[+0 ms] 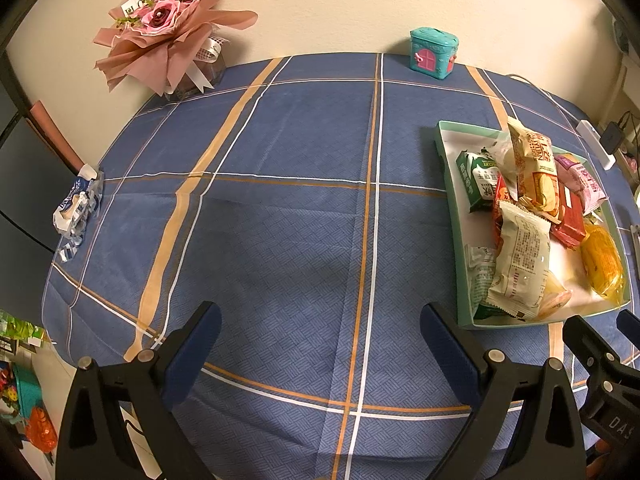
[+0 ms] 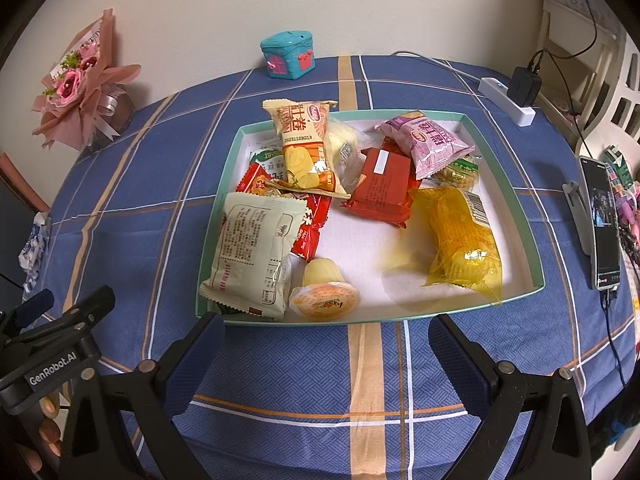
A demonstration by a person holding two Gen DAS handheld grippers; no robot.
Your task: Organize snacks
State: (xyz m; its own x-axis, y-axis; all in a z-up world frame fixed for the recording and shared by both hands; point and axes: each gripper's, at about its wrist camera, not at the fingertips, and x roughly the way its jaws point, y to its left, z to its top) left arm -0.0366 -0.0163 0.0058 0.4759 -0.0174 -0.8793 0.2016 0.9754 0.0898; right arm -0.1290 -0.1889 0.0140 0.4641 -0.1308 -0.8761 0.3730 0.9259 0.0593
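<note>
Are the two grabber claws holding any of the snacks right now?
No. The left gripper and right gripper are both open and hold nothing. The snacks lie in the tray.

Both the left gripper (image 1: 320, 336) and the right gripper (image 2: 326, 344) hover with jaws spread wide, holding nothing.

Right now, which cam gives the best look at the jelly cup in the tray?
Right wrist: the jelly cup lies unobstructed on its side at the near edge of the tray, lid facing the camera. Left wrist shows only a sliver of it, mostly hidden behind the white packet.
</note>
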